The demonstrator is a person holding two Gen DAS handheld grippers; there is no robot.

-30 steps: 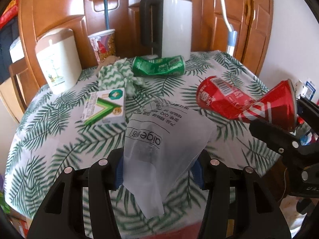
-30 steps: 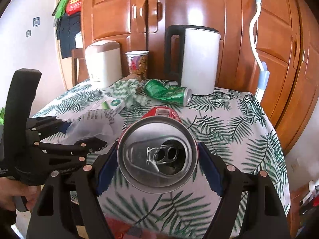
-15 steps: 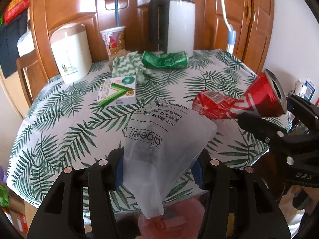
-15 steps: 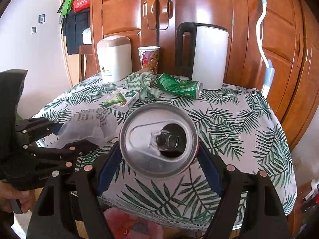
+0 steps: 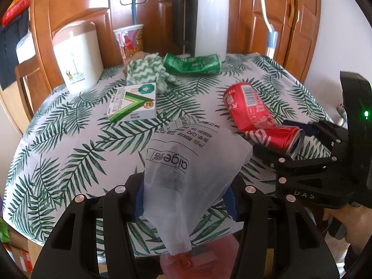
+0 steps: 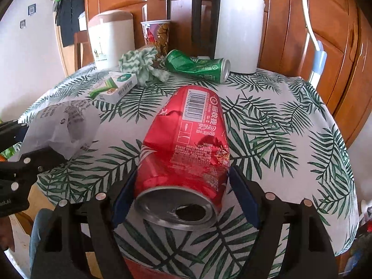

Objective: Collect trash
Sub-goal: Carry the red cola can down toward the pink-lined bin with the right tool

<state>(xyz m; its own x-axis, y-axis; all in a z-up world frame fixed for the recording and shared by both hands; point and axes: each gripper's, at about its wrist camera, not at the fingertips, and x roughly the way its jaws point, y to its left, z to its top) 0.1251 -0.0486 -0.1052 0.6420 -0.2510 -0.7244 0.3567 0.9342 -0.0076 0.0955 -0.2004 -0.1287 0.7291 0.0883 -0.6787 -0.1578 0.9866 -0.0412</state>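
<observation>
left claw (image 5: 186,197): closed on a translucent plastic bag (image 5: 190,167); bag sticks up between the blue pads, printed side to camera, lower tail hanging past the bench edge
right claw (image 6: 183,197): clamped on the crushed red can (image 6: 186,148), pads on both flanks near the opened top
red can axis: long axis runs along the claw fingers; opened top faces the right wrist camera, base points toward the far side of the bench; from the left wrist view (image 5: 258,116) it lies low over the right part of the bench, whether touching the cloth cannot tell
bench (image 6: 290,125): round, palm-leaf cloth
beyond the red can: crushed green can (image 6: 197,66) on its side, long axis across the bench, open end right; just in front of the white kettle (image 6: 234,30)
left of green can: green-white zigzag cloth (image 6: 141,64), touching a green-white carton (image 6: 114,87) lying flat
back row: cream canister (image 6: 111,37), paper cup (image 6: 155,32), kettle; all upright
path ahead of right claw: open cloth up to the green can
</observation>
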